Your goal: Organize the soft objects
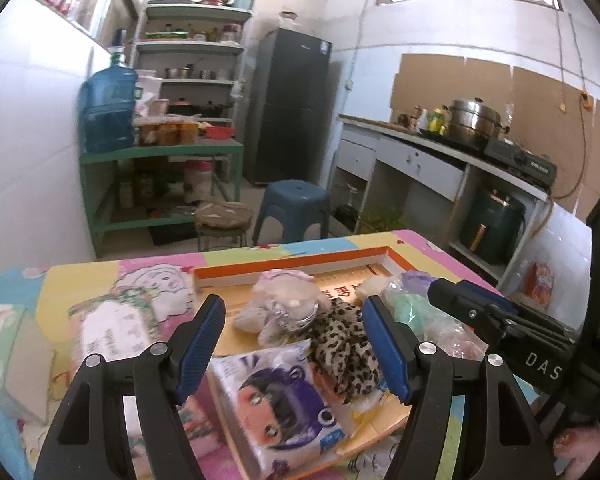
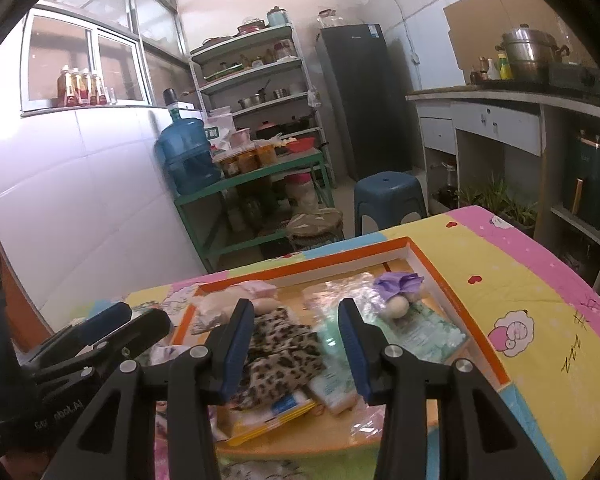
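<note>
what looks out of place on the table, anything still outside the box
Two soft packs lie outside the orange-rimmed box: a floral tissue pack and a pale green one, both left of it on the quilt. Inside, the leopard-print cloth is loosely heaped.

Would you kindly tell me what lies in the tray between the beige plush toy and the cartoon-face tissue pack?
In the left wrist view, the leopard-print cloth lies between the plush toy and the tissue pack.
</note>
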Available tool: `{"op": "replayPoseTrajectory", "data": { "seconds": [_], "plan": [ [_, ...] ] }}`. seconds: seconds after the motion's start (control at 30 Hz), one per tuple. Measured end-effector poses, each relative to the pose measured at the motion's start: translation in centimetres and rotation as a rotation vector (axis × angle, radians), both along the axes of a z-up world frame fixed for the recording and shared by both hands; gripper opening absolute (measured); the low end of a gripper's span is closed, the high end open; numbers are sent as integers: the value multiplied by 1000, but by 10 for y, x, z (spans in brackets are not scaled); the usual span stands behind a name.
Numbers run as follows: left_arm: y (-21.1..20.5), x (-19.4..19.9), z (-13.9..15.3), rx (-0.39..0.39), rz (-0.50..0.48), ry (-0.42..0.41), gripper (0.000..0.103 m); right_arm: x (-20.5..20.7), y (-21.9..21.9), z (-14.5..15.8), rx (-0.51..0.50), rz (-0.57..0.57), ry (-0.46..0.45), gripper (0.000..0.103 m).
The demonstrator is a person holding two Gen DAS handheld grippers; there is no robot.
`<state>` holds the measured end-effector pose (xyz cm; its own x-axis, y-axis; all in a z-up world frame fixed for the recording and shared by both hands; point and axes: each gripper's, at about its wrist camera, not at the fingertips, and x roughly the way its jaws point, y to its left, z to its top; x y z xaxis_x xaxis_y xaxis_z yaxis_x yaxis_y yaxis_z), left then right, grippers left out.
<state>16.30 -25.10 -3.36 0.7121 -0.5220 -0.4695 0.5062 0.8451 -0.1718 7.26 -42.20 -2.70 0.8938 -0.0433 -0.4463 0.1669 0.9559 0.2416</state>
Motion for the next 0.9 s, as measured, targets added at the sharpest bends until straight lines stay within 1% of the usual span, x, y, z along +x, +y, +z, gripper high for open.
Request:
{"op": "replayPoseTrajectory", "data": {
  "seconds": [0.1,0.2,0.33,0.47,0.63,0.77,0.9],
  "plan": [
    [15,-10,5,-16,40,-5,73,-7,16,6,-23,1,-6,45],
    [37,-24,13,-22,105,-28,73,-14,33,11,-47,7,-8,45],
    [62,-43,24,1,196,-63,72,-22,61,17,-86,19,-8,45],
    [90,-56,31,-16,219,-43,72,-30,87,23,-105,38,-13,44],
    [121,-71,35,17,274,-48,72,-40,123,29,-157,40,-18,44],
    [140,-82,38,21,280,-54,72,-48,137,31,-146,27,-12,44],
    [148,-93,42,22,275,-57,72,-59,146,34,-143,7,5,45]
  ]
}}
